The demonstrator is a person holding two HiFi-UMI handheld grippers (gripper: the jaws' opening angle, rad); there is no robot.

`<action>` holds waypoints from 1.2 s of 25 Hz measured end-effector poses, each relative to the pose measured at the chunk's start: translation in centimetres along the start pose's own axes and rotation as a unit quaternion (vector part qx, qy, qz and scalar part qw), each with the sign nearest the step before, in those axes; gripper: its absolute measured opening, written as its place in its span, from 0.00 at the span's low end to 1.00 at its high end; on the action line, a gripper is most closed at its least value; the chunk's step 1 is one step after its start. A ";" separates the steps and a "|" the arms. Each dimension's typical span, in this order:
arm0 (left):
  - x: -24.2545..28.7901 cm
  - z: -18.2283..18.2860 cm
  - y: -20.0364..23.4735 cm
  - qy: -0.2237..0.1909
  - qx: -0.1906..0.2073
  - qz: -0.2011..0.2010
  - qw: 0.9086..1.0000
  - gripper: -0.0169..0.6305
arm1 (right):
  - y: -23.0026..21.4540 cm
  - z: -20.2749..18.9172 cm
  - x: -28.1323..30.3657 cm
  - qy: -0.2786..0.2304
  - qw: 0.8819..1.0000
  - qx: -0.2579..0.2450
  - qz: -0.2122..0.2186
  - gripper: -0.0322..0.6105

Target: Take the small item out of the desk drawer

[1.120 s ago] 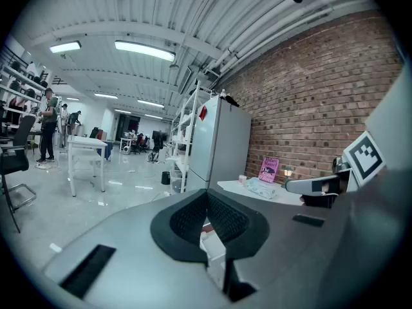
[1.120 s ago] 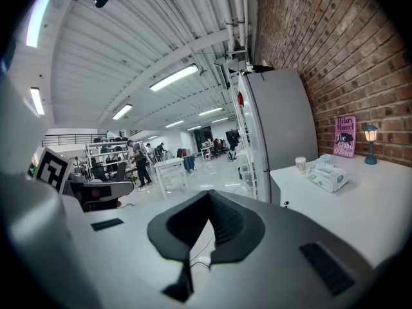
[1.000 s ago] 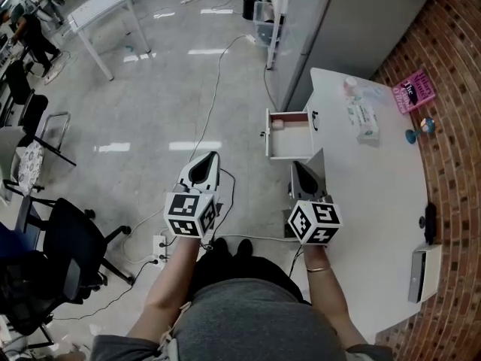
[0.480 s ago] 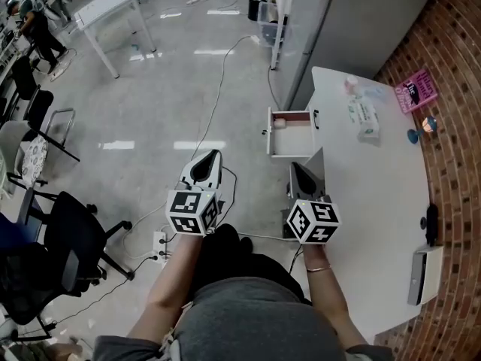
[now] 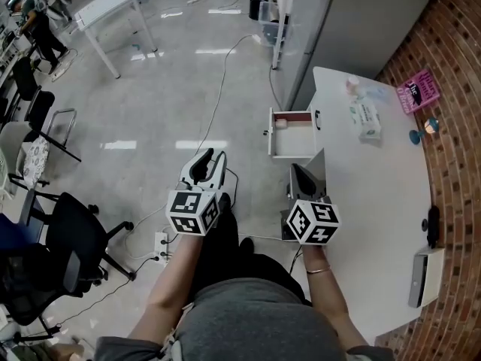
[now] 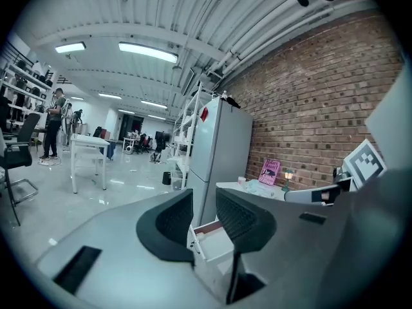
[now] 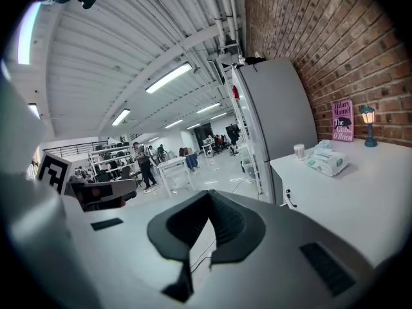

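From the head view, the drawer (image 5: 292, 143) stands pulled out from the near-left edge of the white desk (image 5: 376, 201), and it holds one thing that can be made out: the small item (image 5: 280, 124), a pale pinkish lump tucked into the back corner against the side wall. The rest of the drawer floor looks bare. Both tools are well short of it, the left gripper (image 5: 204, 161) out over the floor and the right gripper (image 5: 301, 174) by the desk edge. Being cornered like that, the item will likely be awkward to grab. A jaw could strike the drawer wall first, shove the item along instead of closing on it, or nudge the drawer inward. A cable (image 5: 219, 89) also trails across the floor near the person's feet and could catch a step on the way in. In the left gripper view, the left gripper (image 6: 204, 212) has its jaws opening, a clear gap between them and nothing gripped. The drawer (image 6: 215, 244) shows through that gap, some way beyond, and the item itself cannot be picked out there. In the right gripper view, the right gripper (image 7: 207, 199) has its jaw tips pressed together on nothing. Past it, on the desk (image 7: 360, 198), lie a tissue pack (image 7: 327, 161), a cup (image 7: 299, 151), a pink book (image 7: 342, 121) and a little lamp (image 7: 369, 123), all well away from the drawer.
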State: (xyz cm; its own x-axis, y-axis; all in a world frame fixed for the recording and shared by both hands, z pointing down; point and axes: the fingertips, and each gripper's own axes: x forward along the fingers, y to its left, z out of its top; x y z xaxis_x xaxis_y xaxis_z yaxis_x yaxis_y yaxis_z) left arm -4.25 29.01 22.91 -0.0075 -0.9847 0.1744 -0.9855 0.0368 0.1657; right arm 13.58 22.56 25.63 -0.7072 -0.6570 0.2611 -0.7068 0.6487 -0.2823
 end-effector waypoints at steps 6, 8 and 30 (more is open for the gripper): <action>1.9 -0.5 1.2 0.008 -0.003 -0.004 1.000 0.21 | -0.9 0.4 1.9 -0.001 1.000 0.009 -0.016 0.06; 3.0 -0.6 1.9 0.011 -0.005 -0.008 1.000 0.22 | -0.9 0.5 3.0 0.000 1.000 0.008 -0.019 0.06; 22.3 2.8 17.0 0.049 -0.019 -0.081 0.995 0.27 | -2.4 7.2 24.0 -0.013 0.994 0.030 -0.102 0.05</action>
State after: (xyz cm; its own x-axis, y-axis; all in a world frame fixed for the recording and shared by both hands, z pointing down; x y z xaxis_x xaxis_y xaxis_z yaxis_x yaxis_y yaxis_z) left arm -21.64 7.22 26.89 0.1685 -0.9570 0.2361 -0.9656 -0.1121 0.2346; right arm -1.53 2.49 25.92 -0.5486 -0.7824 0.2949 -0.8323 0.4775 -0.2816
